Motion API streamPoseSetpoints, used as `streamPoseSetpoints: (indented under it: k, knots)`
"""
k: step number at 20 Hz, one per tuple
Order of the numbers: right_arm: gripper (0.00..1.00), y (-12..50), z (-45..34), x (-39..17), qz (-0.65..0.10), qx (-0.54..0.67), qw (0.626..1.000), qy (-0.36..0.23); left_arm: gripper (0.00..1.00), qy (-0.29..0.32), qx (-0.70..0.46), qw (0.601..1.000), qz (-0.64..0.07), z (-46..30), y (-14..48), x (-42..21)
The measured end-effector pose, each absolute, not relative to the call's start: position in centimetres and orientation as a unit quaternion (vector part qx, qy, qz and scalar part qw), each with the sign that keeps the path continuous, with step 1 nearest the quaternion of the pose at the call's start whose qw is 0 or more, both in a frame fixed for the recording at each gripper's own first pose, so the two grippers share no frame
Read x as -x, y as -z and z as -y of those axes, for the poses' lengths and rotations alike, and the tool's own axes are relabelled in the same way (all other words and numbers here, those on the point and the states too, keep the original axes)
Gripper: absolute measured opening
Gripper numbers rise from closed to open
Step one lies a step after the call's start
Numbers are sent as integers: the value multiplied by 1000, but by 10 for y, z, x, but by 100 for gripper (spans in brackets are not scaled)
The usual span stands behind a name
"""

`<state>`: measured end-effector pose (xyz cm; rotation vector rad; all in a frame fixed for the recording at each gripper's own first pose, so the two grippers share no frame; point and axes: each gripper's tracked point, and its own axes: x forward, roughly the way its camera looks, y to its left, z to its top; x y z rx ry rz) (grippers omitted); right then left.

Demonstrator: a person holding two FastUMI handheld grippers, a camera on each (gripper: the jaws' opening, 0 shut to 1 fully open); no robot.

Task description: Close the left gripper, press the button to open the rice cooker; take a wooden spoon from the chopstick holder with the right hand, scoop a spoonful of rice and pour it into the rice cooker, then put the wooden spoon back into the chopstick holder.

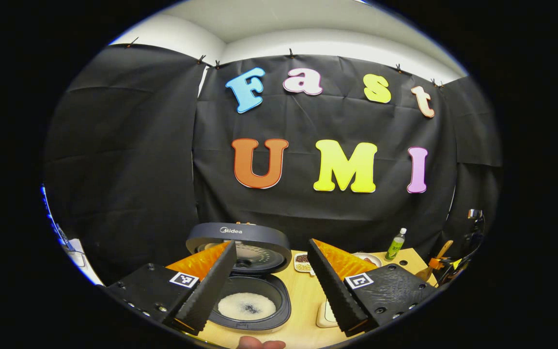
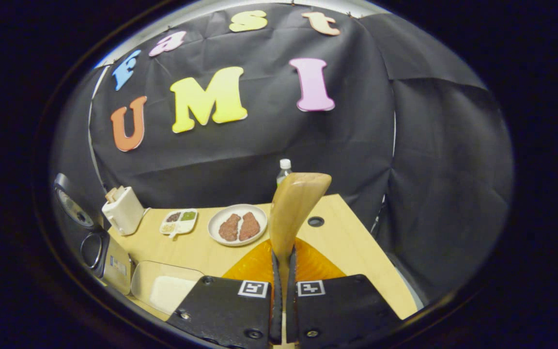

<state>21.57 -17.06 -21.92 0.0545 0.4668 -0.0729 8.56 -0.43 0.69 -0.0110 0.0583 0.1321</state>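
The rice cooker [image 1: 252,291] stands with its lid [image 1: 240,237] raised, and white rice lies in its inner pot. My left gripper [image 1: 271,243] hangs open in front of it, a finger on each side, holding nothing. My right gripper [image 2: 284,254] is shut on the handle of the wooden spoon [image 2: 296,203], which stands upright with its bowl on top, above the table. That spoon [image 1: 441,254] and gripper also appear far right in the left gripper view. The white chopstick holder [image 2: 123,211] stands at the back left. The rice tray [image 2: 165,288] lies below left of the right gripper.
A plate [image 2: 259,232] with two brown pieces, a small sectioned dish [image 2: 179,220] and a bottle [image 2: 284,169] sit on the wooden table [image 2: 347,242]. The cooker [image 2: 92,247] shows at the left edge. A fingertip [image 1: 259,344] shows at the bottom of the left gripper view.
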Motion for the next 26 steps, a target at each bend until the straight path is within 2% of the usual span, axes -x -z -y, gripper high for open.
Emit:
streamPoseSetpoints:
  k: [2, 3, 5, 10, 17, 21, 26]
  knots:
    - [9, 201, 136, -209, -218, -16, 976, 11, 95, -67, -3, 997, -24, -5, -9, -79]
    - [5, 195, 118, -206, -213, -15, 977, -1, 95, -70, -10, 997, -23, -11, -8, -76]
    - [9, 189, 83, -202, -206, -20, 978, -26, 95, -74, -19, 997, -25, -20, -6, -70]
    - [9, 209, 16, -194, -218, -20, 974, -65, 94, -72, -35, 996, -26, -35, -3, -55]
    - [9, 299, -4, -187, -268, 50, 961, -43, 95, -62, -30, 997, -37, -47, 3, -38]
    - [8, 327, -7, -181, -280, 77, 956, -30, 94, -63, -25, 996, -49, -55, 9, -33]
    - [9, 345, -31, -177, -301, 25, 953, -37, 95, -74, -17, 995, -62, -69, 18, -26]
